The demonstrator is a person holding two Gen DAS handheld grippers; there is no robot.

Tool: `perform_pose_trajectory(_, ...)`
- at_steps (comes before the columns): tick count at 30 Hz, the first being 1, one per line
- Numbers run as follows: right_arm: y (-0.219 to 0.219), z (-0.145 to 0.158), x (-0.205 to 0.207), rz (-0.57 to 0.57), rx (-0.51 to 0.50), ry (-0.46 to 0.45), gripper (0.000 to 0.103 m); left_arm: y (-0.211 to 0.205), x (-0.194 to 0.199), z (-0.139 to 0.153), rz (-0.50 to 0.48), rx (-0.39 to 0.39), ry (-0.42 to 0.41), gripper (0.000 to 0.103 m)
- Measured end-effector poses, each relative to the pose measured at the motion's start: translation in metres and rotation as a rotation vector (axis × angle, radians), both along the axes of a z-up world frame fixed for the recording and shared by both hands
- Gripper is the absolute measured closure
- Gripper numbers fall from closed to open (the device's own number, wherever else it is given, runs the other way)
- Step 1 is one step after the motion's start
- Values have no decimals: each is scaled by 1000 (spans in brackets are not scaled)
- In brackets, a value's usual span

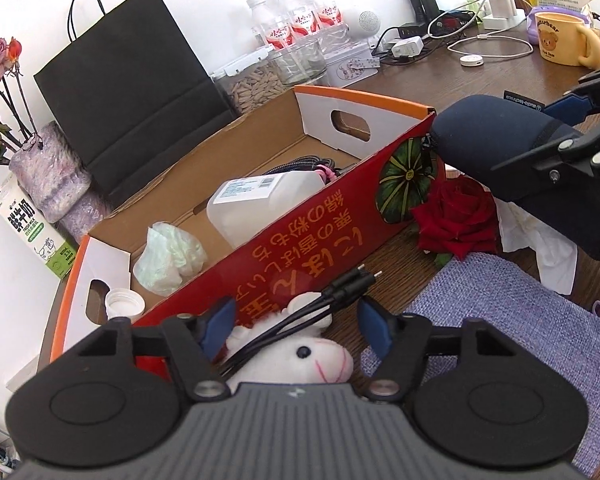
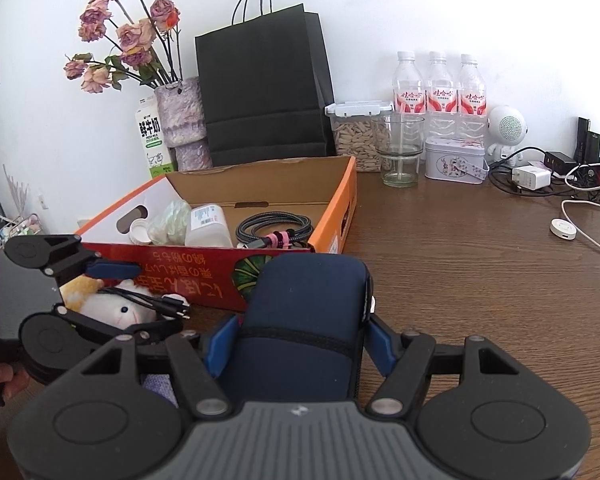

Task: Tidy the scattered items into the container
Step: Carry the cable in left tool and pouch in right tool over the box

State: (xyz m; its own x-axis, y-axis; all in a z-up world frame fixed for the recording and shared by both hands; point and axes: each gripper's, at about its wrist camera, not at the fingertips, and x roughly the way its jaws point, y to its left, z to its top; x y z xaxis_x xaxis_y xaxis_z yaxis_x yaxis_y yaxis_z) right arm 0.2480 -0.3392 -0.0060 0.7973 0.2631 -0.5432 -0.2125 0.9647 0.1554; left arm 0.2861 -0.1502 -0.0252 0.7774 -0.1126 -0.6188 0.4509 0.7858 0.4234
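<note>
Right gripper (image 2: 298,344): its blue pads (image 2: 219,346) are clamped on both flanks of a navy zippered case (image 2: 306,320), which it grips and carries just in front of the red side wall of the cardboard box (image 2: 204,270); in the left wrist view the same case (image 1: 496,148) hangs near the box's corner, above a red rose (image 1: 454,220) and a crumpled white tissue (image 1: 540,240) on the wooden table (image 2: 480,280).

Left gripper (image 1: 296,330): jaws spread wide, gripping nothing. Between and below its fingers lies a white plush toy (image 1: 300,356) with a bundle of black cables (image 1: 332,300) draped over it, both outside the box (image 1: 300,220), close against its red wall. A purple woven cloth (image 1: 520,320) lies just to the right of the toy.

Box contents: a braided cable coil (image 2: 276,226) bound with a pink tie, a translucent white bottle (image 2: 208,226), a wad of pale green tissue (image 2: 170,222) and a white cap (image 2: 140,232).

Background, along the wall: a black paper bag (image 2: 264,88), a vase of dried roses (image 2: 178,120), a milk carton (image 2: 154,140), a seed container (image 2: 356,140), a glass (image 2: 400,152), three water bottles (image 2: 440,92), a white tin (image 2: 454,162) and a small white speaker (image 2: 506,128). Chargers and cables lie at the far right.
</note>
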Motion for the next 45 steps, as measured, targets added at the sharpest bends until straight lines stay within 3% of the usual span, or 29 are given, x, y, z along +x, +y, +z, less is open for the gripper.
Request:
perform_pose_trajectory(8, 4, -1, -3, 13, -12, -8, 36, 1, -3, 0, -29, 21, -9, 58)
perform_pose_trajectory(9, 4, -1, -3, 12, -12, -9, 36, 0, -4, 1, -35, 27, -19, 74)
perform_pose_trajectory(10, 4, -1, -3, 10, -12, -10, 36, -1, -6, 2, -45, 33, -28, 78)
perform_pose_trajectory(14, 4, 0, -5, 6, -11, -14, 36, -2, -13, 3, -75, 49, -41, 84)
perform_pose_trajectory(16, 5, 0, -6, 5, -10, -16, 36, -1, -16, 6, -67, 39, -62, 92)
perform_pose_trajectory(21, 5, 3, -10, 3, -10, -22, 36, 8, -27, 23, -40, -18, -139, 97)
perform_pose_trajectory(31, 13, 20, -22, -13, -12, -60, 37, 52, -47, 69, 80, -163, -306, 97)
perform_pose_trajectory(33, 15, 27, -25, -14, -10, -80, 51, 63, -50, 81, 100, -204, -330, 97)
perform_pose_trajectory(34, 16, 32, -26, -15, -4, -95, 70, 68, -52, 87, 108, -223, -341, 97)
perform_pose_trajectory(35, 16, 37, -26, -15, 5, -105, 75, 72, -53, 92, 114, -240, -350, 97)
perform_pose_trajectory(40, 26, 42, -23, -18, -21, -94, 70, 85, -54, 97, 142, -293, -345, 97)
perform_pose_trajectory(43, 33, 27, -20, -9, -83, -17, 17, 91, -55, 90, 147, -307, -327, 97)
perform_pose_trajectory(45, 44, 13, -21, 25, -167, 13, 19, 95, -57, 86, 153, -323, -316, 97)
